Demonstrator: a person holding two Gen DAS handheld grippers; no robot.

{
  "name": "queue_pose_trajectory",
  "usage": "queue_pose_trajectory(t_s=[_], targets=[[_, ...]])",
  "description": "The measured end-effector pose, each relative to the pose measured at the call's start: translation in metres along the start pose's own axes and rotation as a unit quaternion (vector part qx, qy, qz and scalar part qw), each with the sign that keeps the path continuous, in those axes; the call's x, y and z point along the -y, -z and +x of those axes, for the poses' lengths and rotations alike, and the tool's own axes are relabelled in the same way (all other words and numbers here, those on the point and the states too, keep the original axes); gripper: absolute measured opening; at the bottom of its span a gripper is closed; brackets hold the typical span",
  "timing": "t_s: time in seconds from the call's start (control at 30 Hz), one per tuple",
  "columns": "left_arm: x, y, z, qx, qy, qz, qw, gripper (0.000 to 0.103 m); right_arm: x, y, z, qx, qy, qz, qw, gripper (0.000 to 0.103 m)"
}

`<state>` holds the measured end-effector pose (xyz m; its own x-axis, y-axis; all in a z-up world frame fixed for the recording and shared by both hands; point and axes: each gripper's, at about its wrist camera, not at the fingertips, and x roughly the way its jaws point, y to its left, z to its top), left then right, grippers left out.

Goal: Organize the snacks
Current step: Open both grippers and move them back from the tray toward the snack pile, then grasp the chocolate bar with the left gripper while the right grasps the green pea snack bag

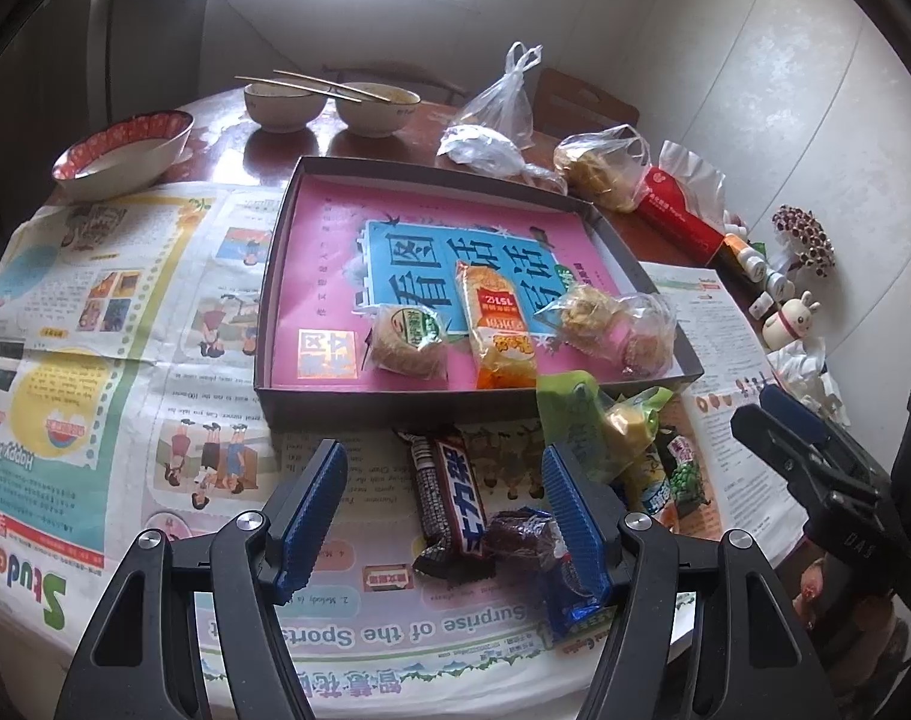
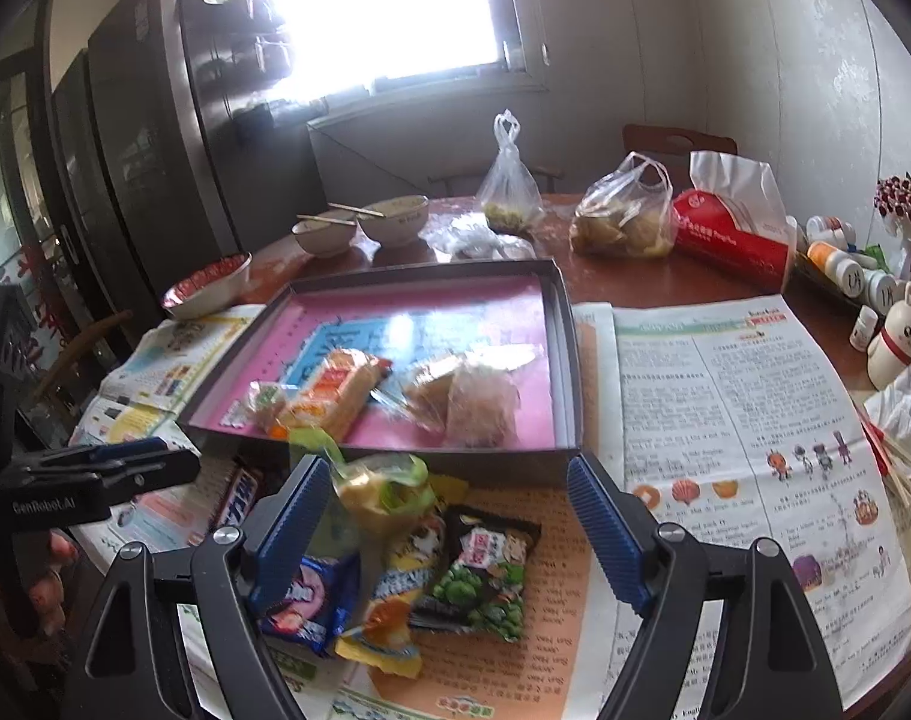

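Note:
A shallow dark box lined with a pink book holds a round pastry, a long orange packet and clear-wrapped pastries. In front of the box, loose snacks lie on newspaper. My left gripper hovers open over a Snickers bar, a dark red sweet and a blue packet. My right gripper is open above a green-yellow packet, a yellow-blue packet and a green pea packet.
Newspaper covers the near side of the round wooden table. At the back stand bowls with chopsticks, a red-rimmed bowl and plastic bags. A red tissue pack, bottles and a rabbit figurine are on the right.

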<state>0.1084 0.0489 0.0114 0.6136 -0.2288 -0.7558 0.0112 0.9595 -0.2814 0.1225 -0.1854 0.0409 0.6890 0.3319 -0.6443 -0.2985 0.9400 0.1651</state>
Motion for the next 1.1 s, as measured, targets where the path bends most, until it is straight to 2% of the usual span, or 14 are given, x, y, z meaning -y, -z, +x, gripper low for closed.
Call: queue_pose_trajectory(t_s=[0.77, 1.1], targets=[[-0.004, 0.011, 0.025, -0.034, -0.029, 0.007, 0.9990, 0.069, 0.012, 0.027, 0.019, -0.051, 0.014, 0.008, 0.999, 0.081], [-0.001, 0.011, 0.035, -0.034, -0.040, 0.009, 0.9986, 0.069, 0.015, 0.034, 0.032, -0.069, 0.027, 0.002, 0.997, 0.081]])
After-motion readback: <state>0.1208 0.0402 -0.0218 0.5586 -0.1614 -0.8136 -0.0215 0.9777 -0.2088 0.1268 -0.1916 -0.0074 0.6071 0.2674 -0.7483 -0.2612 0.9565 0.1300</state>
